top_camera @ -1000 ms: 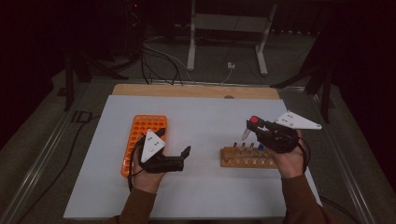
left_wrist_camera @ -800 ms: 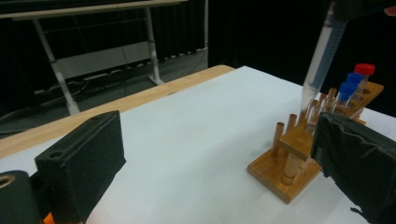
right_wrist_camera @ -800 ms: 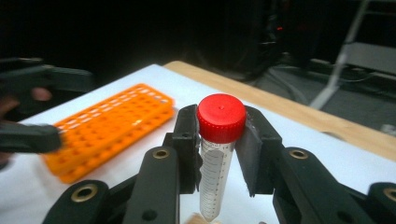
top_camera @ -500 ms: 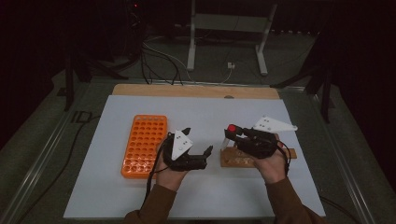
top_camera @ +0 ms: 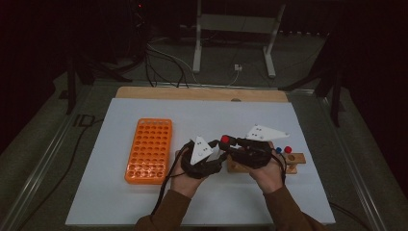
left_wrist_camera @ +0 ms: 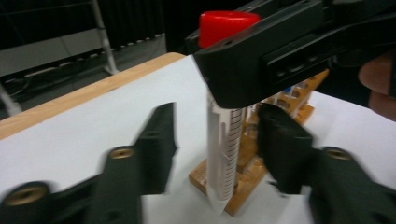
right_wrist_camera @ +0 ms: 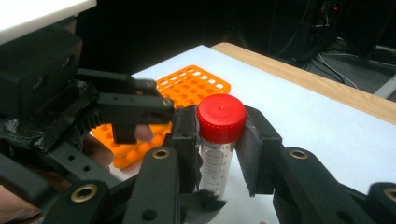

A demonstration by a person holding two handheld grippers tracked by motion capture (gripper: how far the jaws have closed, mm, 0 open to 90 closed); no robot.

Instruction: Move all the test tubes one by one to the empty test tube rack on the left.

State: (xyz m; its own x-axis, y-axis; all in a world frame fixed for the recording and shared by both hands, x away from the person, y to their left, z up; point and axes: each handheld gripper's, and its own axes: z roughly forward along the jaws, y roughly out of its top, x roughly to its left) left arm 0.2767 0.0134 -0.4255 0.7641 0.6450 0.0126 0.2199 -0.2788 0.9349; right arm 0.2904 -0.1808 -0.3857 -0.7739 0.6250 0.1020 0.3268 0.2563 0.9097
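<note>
Backdrop: dark room beyond the table, a metal stand [top_camera: 231, 38] and cables on the floor at the far side; I am working over a white mat [top_camera: 120, 202] on a wooden board.

Tube: I am holding a red-capped tube [right_wrist_camera: 219, 140] upright above the mat, near the middle of the table, between the orange rack [top_camera: 150, 149] on the left and the wooden rack [top_camera: 293, 161] on the right.

Right gripper [right_wrist_camera: 217, 154]: its jaws are clamping narrowly just under the red cap, so the graduated body is hanging free below.

Left gripper [left_wrist_camera: 217, 140]: its jaws have just been closing and are standing one on each side of the tube's lower body, with a gap showing on both sides, so I am judging that they are not gripping yet.

Key relation: the tube's long axis is running vertically, cap up and tip down; the left jaws are straddling it squarely from the near-left, below the right gripper's hold.

Nearer hand: both grippers are meeting at the tube, the left one on the side of the orange rack.

Next move, as I am judging it: closing the left jaws on the body before the right ones let go.
</note>
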